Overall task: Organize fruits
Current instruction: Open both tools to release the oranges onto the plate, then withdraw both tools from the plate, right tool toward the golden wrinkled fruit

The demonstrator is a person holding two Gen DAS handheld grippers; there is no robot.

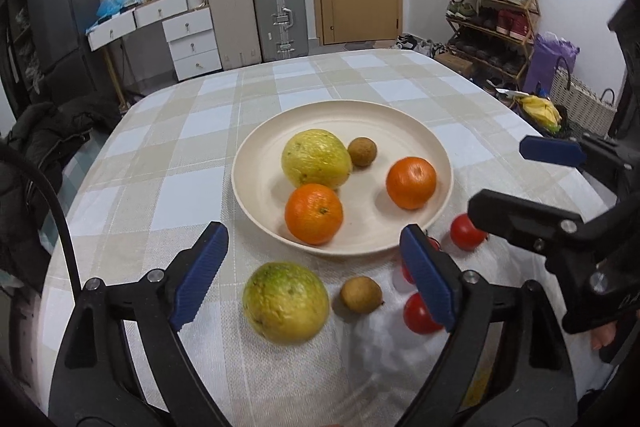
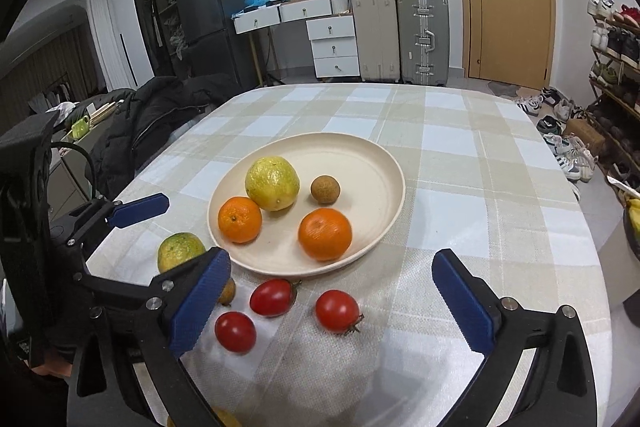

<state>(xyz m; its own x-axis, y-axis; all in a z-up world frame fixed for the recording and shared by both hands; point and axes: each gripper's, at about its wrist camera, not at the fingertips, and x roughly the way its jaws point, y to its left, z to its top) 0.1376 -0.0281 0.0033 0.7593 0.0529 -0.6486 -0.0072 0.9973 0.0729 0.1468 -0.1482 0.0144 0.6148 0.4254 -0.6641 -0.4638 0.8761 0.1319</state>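
A cream plate (image 1: pixel 400 123) (image 2: pixel 372 163) holds a yellow guava (image 1: pixel 315 158) (image 2: pixel 272 183), two oranges (image 1: pixel 314 213) (image 1: pixel 411 182) and a small brown longan (image 1: pixel 362 151). On the cloth before the plate lie a green-yellow guava (image 1: pixel 286 302) (image 2: pixel 180 251), a second longan (image 1: pixel 361 293) and three red tomatoes (image 2: pixel 273 297) (image 2: pixel 235 331) (image 2: pixel 337 310). My left gripper (image 1: pixel 320 275) is open and empty, just above the loose guava and longan. My right gripper (image 2: pixel 332 307) is open and empty over the tomatoes.
The table wears a beige and white checked cloth (image 1: pixel 192 131). A black coat (image 2: pixel 160 115) lies off its left edge. Suitcases (image 2: pixel 420 39), white drawers and a shoe rack (image 1: pixel 492 11) stand by the far walls.
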